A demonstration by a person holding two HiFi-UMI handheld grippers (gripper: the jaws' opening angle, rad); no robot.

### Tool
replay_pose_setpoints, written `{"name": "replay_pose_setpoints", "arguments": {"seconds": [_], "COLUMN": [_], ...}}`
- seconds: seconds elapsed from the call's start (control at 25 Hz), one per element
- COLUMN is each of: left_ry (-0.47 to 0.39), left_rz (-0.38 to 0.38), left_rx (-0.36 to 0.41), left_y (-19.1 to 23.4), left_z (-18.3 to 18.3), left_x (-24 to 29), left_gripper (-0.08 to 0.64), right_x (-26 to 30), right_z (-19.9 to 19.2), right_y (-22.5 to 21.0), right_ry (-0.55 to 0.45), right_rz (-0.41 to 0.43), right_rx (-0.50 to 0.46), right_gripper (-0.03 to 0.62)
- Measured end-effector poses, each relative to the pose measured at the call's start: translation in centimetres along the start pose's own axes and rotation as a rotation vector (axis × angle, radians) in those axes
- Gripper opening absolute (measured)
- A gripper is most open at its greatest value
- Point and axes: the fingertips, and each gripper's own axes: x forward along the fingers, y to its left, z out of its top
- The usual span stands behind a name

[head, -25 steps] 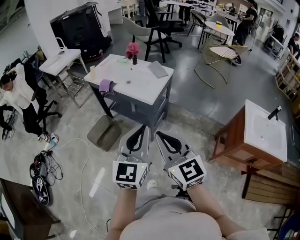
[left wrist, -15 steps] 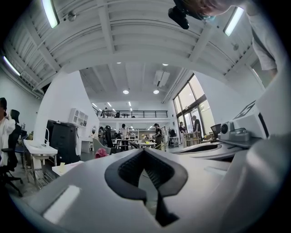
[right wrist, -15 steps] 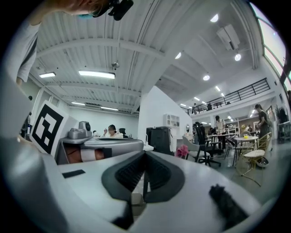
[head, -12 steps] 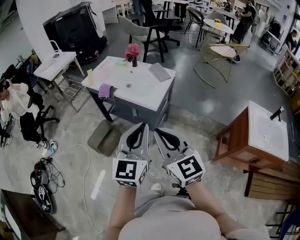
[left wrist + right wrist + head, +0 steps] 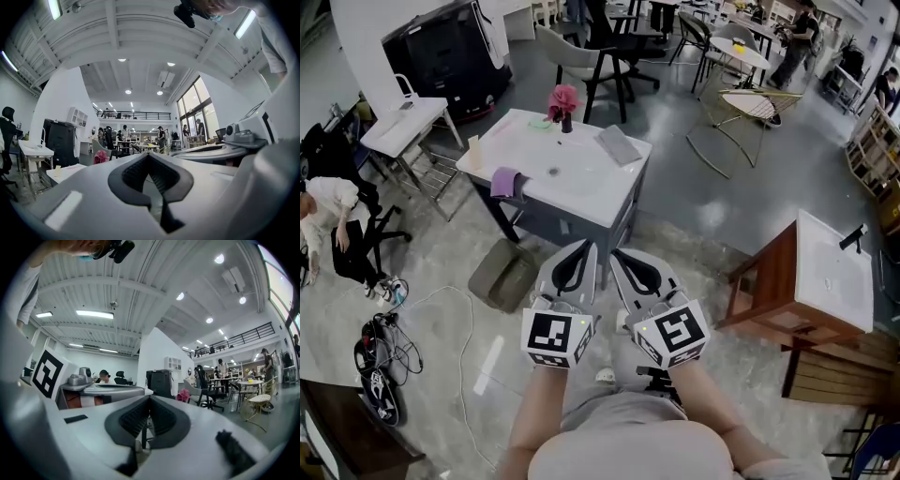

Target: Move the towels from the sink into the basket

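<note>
A white sink table (image 5: 581, 178) stands ahead on the floor. A purple towel (image 5: 504, 181) hangs over its left edge, and a grey cloth (image 5: 619, 145) lies on its far right corner. The grey basket (image 5: 502, 275) sits on the floor by the table's near left leg. My left gripper (image 5: 584, 246) and right gripper (image 5: 617, 253) are held side by side at waist height, short of the table, both pointing level at it. Each is shut with nothing between the jaws, as the left gripper view (image 5: 149, 155) and the right gripper view (image 5: 150, 397) show.
A pink flower in a vase (image 5: 564, 98) stands at the table's back. A wooden cabinet with a white basin (image 5: 825, 272) is on the right. A seated person (image 5: 323, 202), a side table (image 5: 398, 127) and floor cables (image 5: 380, 347) are on the left. Chairs stand beyond.
Both grippers have moved forward together toward the sink table, side by side and still shut. The table and basket sit a little further left in the head view.
</note>
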Motion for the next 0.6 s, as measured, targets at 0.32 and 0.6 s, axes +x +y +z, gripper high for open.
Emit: {"name": "replay_pose_setpoints", "arguments": {"seconds": [0.32,0.6], "left_ry": [0.005,0.007], "left_rz": [0.004,0.014], "left_rx": [0.001,0.003], "left_y": [1.7,3.8], "left_z": [-0.5,-1.4], "left_x": [3.1,6.9], "left_gripper": [0.005,0.005], "right_x": [2.3,5.4], "right_z": [-0.7,-1.3], "right_y": [-2.6,-5.6], "right_ry": [0.005,0.005], "right_rz": [-0.004,0.014], "right_rx": [0.012,0.002], "right_gripper": [0.017,0.017]}}
